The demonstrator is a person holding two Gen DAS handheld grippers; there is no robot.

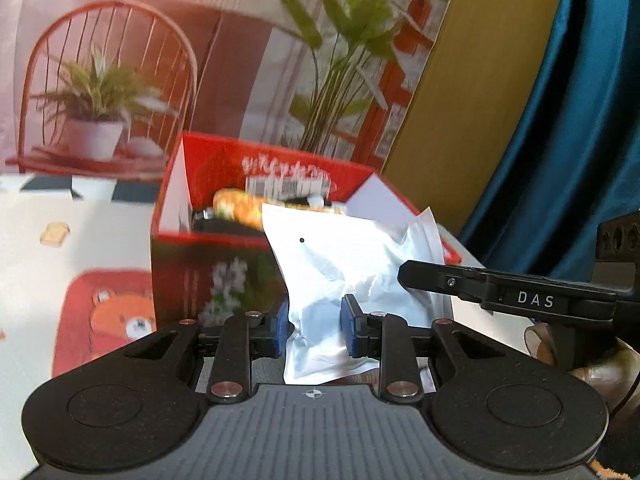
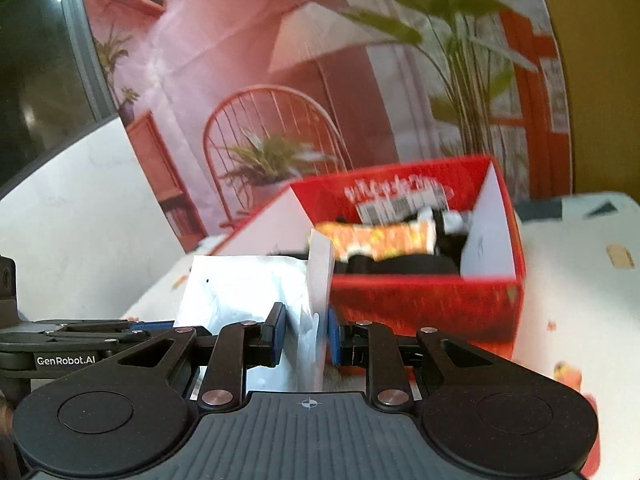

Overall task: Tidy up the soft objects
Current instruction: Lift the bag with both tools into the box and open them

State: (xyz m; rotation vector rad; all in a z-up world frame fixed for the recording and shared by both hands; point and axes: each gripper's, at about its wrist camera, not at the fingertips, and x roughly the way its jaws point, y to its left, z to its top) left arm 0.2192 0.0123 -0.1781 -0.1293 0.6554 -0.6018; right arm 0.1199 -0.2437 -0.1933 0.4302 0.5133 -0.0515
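Left wrist view: left gripper pinches the white pouch. Right gripper clamps its other edge, before the red box.

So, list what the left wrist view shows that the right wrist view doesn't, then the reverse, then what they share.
Only the left wrist view: a red bear picture on the table covering, a blue curtain at right, and the right gripper coming in from the side.

Only the right wrist view: a dark window at upper left, and the left gripper seen side-on.

Both: the white pouch pinched by both grippers, the open red box with an orange packet inside, and the printed chair-and-plants backdrop.
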